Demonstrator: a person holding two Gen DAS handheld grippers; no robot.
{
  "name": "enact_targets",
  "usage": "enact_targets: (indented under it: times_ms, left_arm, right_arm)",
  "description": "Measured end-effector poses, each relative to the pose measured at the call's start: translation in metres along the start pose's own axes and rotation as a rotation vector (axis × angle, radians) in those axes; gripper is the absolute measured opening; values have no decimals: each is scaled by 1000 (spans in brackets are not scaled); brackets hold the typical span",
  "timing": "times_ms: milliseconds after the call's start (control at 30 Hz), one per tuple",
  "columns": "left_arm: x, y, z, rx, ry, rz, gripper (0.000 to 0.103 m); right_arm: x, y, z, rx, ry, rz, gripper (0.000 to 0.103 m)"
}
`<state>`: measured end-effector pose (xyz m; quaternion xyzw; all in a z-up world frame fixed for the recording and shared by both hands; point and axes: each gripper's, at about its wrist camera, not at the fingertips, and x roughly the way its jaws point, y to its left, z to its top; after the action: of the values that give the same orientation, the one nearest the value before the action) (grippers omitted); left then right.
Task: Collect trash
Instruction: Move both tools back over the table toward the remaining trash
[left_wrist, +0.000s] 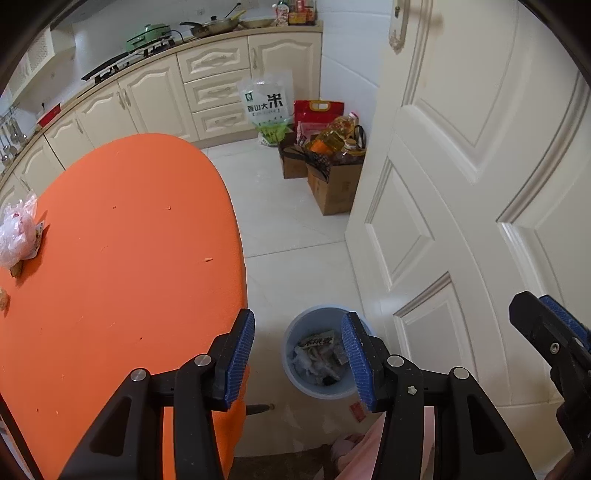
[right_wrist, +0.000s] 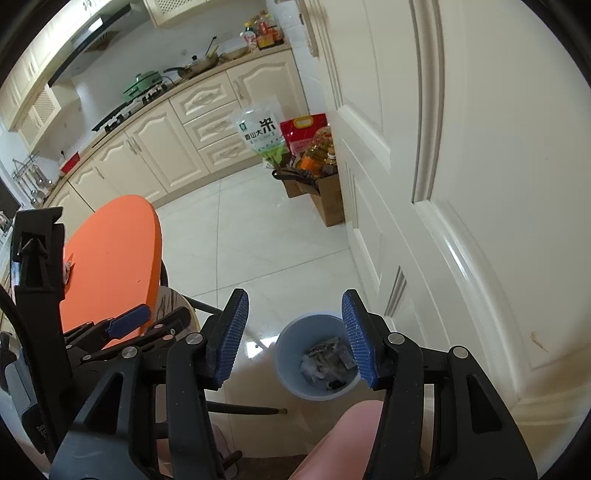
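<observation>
Down at the lower centre of both views, the blue bin (left_wrist: 317, 354) stood upright on the pale floor, mouth facing up, crumpled wrappers (left_wrist: 317, 356) heaped inside with no clear long axis. Both the left claw (left_wrist: 298, 360) and right claw (right_wrist: 295, 338) hung above it, jaws apart and empty. At far left, a pink bag (left_wrist: 16, 230) lay on the orange worktop (left_wrist: 129, 258).
</observation>
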<state>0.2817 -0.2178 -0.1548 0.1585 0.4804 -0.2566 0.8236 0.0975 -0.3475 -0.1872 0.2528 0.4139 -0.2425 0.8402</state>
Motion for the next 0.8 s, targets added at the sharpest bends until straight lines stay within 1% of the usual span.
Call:
enact_targets:
  times_ms: [100,167,233,267,300,467,500,533,567,600,633,667,700,733,800]
  left_arm:
    - [-7,4,-4,-2,-3,-10,46]
    - [-15,6,-8,-6,-14,3,46]
    - [-23,9,-10,-9,-30,4,46]
    - [-25,9,-12,-13,-34,3,46]
    - [-30,10,-15,-18,-40,1,46]
    - [-59,21,-32,-40,-83,2,48]
    - [-64,23,-36,-44,-89,-1,50]
    - [-70,26,-41,-50,-95,-5,51]
    - [-77,29,-46,-59,-103,-7,55]
    - [-81,31,-50,-66,-108,-6,59]
    - [-88,35,-56,-75,-118,-2,59]
    - [-94,38,-62,-84,-127,5,60]
    - [-102,43,-69,-96,-139,15,61]
    - [-110,47,-74,-105,-149,21,61]
    - [-122,53,-85,-123,-166,22,66]
  right_arm:
    - [-3,2,-1,-3,3,0,50]
    - [-8,7,-2,-15,-3,-9,50]
    - [-15,10,-3,-18,-12,-11,53]
    - [-18,12,-5,-19,-20,-11,58]
    - [-22,15,-6,-21,-27,-14,60]
    - [-46,30,-17,-44,-60,-25,61]
    - [-51,34,-20,-52,-67,-29,63]
    - [-55,36,-22,-56,-73,-31,69]
    - [-61,40,-24,-63,-87,-33,76]
    - [-66,44,-26,-71,-101,-37,76]
    - [-72,48,-29,-80,-115,-42,76]
    - [-79,53,-31,-91,-128,-44,79]
    - [-82,56,-32,-95,-136,-41,86]
    - [-88,61,-34,-101,-150,-32,89]
    - [-97,71,-38,-120,-175,-24,90]
